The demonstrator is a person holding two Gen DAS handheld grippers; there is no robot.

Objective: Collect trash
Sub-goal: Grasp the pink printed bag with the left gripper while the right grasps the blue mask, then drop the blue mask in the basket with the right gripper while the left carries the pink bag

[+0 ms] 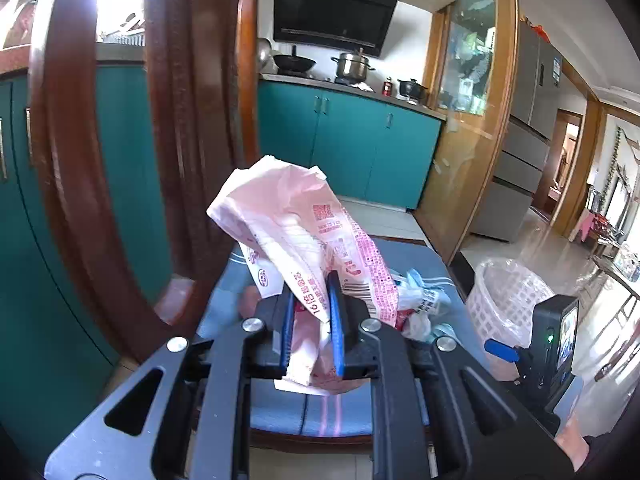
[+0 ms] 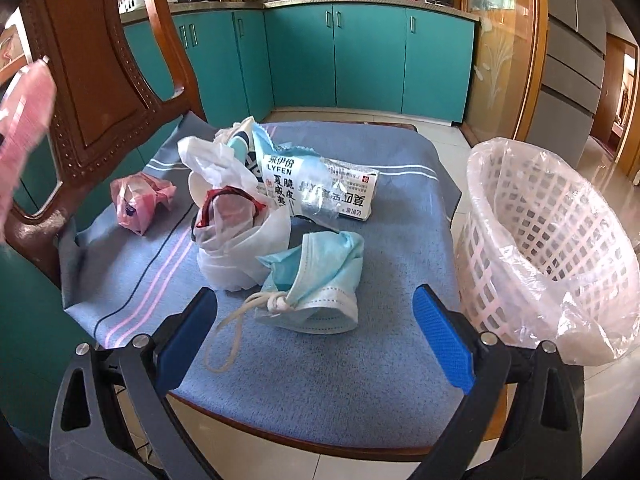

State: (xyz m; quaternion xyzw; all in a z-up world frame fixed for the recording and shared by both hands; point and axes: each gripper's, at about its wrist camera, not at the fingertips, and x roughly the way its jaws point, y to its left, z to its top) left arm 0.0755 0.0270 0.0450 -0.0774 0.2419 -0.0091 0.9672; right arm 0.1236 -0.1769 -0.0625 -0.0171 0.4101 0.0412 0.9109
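Left gripper (image 1: 314, 312) pinches a pink wrapper (image 1: 296, 224), lifted clear of the chair cushion (image 1: 280, 404) at frame centre of the left view; its blue pads are pressed onto the crumpled film, which sticks up above them. Right gripper (image 2: 314, 332) is spread wide, pads apart and holding nothing, low in the right view, hovering just short of a blue mask (image 2: 316, 276). Step in hand, by my reading: carrying the wrapper to the bin; the next move calls for swinging the left gripper right, over the basket (image 2: 548, 240), and releasing above its mouth. Right gripper looks set to take the mask next, which calls for closing on the bunched fabric rather than the loose ear loop (image 2: 232, 332). Basket stands at right of the frame, beside the chair, lined with a clear bag; the part of its inside that shows holds no trash, bottom not visible. Remaining on the cushion: the mask, a white bag (image 2: 240, 244) with red-edged contents, a LYFEN packet (image 2: 316, 188) behind it, and a small pink bag (image 2: 140, 204) at left, well apart from the rest.
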